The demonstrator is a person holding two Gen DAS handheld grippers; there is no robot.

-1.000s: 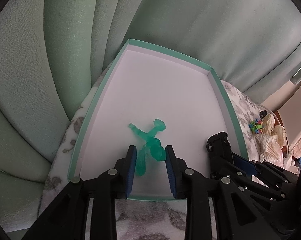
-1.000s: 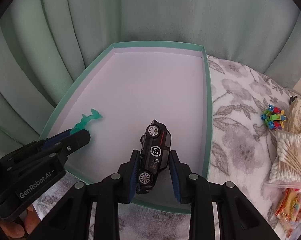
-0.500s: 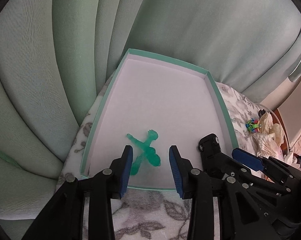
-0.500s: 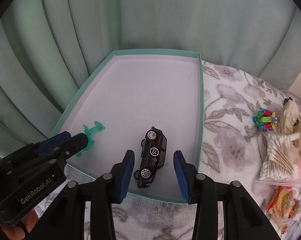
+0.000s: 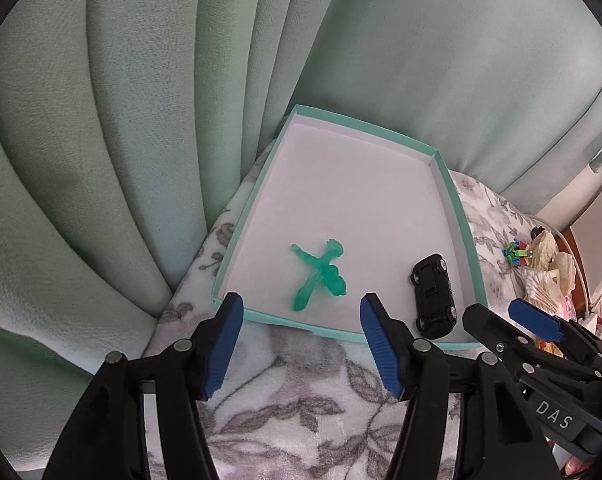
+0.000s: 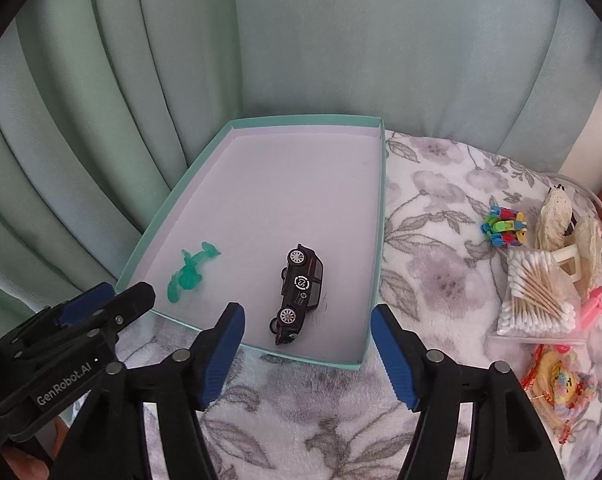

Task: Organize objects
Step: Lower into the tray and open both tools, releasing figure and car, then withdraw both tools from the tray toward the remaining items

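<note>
Two toys lying in tray (image 6: 375,208); you are holding both jaws wide, empty. Cotton swab bag (image 6: 537,300) looking light, slippery: pinch top edge.

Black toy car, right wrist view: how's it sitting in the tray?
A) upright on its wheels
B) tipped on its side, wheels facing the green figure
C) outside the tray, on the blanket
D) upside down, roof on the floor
B: the black toy car lies on its side inside the teal tray, both visible wheels turned toward the green figure, clear of the open right tool.
</note>
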